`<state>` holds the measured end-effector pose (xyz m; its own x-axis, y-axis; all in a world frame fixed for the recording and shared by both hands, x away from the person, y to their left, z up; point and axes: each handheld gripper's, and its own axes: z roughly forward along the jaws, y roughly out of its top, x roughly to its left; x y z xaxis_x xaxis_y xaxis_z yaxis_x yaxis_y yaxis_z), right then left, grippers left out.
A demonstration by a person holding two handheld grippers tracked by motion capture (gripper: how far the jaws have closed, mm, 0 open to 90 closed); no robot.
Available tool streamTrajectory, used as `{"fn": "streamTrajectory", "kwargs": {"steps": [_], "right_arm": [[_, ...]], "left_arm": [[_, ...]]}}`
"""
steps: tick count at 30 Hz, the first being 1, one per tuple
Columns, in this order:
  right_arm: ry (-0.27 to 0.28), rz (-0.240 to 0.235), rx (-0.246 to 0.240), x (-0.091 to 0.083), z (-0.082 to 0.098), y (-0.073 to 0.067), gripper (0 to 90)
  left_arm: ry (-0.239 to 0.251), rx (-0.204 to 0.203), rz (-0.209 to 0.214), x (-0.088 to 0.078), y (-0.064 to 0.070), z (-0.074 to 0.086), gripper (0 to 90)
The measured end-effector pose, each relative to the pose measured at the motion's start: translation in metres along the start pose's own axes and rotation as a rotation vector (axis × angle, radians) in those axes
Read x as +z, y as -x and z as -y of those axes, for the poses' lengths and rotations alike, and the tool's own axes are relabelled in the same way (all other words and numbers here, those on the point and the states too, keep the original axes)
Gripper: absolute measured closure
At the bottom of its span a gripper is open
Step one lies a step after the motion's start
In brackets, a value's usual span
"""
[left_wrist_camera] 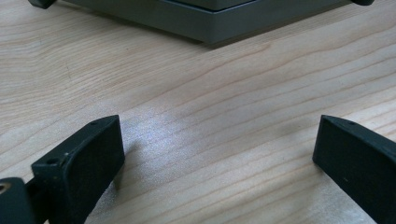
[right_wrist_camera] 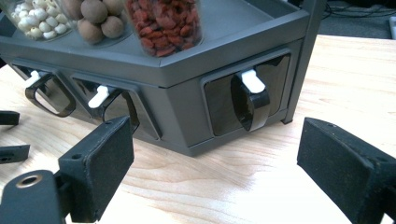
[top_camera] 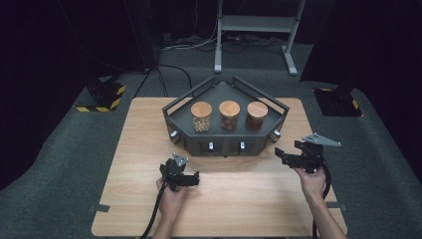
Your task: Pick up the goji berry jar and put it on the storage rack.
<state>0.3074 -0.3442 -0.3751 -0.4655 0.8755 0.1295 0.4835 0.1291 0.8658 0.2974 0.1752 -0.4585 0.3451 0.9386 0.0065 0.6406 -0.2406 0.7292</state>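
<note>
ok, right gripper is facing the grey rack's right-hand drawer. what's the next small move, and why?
Probably ease the right gripper forward onto the dark loop handle with the white tab of the grey angular drawer rack. Its jaws stand open with nothing between them, the handle sits ahead between them, and bare wooden table separates them.

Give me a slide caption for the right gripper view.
Open right claw faces the grey rack's corner drawer handle.

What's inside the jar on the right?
The right jar holds small red dried bits, seen through its glass. A wooden lid covers the top; the middle of the pile is hidden.
</note>
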Motion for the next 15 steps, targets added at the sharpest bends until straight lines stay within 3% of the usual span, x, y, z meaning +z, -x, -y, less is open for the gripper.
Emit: {"fn": "streamTrajectory", "kwargs": {"steps": [15], "right_arm": [[-0.037,0.002,0.002,0.013,0.025,-0.003,10.3]], "left_arm": [[0.0,0.0,0.0,0.0,0.0,0.0,2.1]]}}
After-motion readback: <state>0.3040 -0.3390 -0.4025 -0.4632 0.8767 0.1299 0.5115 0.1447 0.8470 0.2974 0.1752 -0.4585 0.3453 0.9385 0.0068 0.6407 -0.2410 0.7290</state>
